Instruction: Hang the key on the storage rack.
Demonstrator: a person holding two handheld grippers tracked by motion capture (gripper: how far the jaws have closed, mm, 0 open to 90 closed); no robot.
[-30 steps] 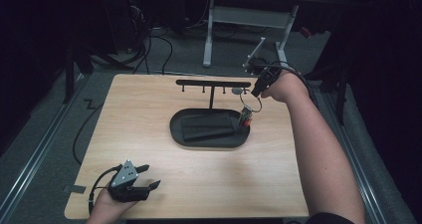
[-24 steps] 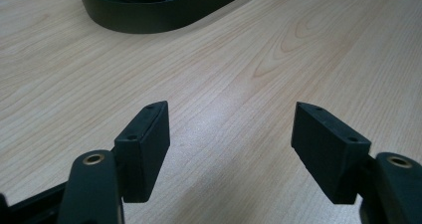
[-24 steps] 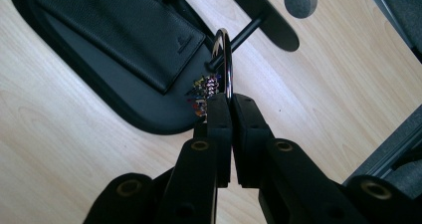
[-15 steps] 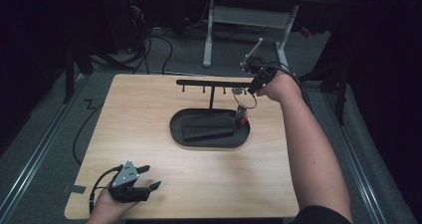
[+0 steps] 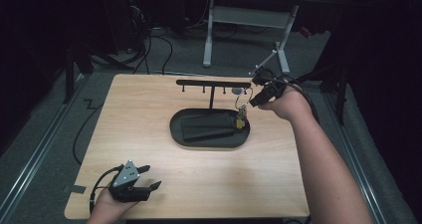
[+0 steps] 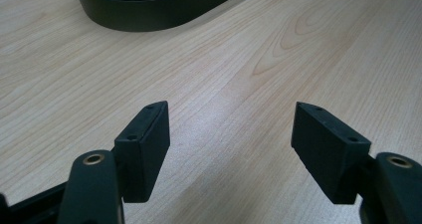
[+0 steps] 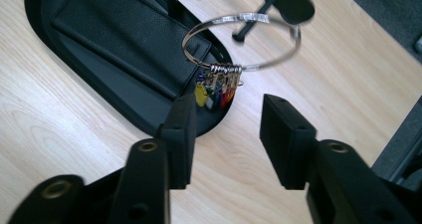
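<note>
Both fingers (image 6: 144, 149) of the left gripper (image 5: 133, 186) stood wide apart with nothing between them, low over the near left corner of the wooden table (image 5: 149, 129). Farther away, the right gripper (image 5: 256, 97) had just been opening its jaws, and no thing was between them. Just beyond it, the key ring (image 7: 242, 40) hung from a peg of the black rack (image 5: 211, 83), its coloured tags (image 7: 214, 92) above the right end of the oval tray (image 5: 209, 139).

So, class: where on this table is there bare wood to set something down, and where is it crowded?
Bare wood lies left of the black tray, and between the tray and the left gripper along the near edge. It is crowded at the hook rack, where the key ring hangs by the open right gripper.
</note>
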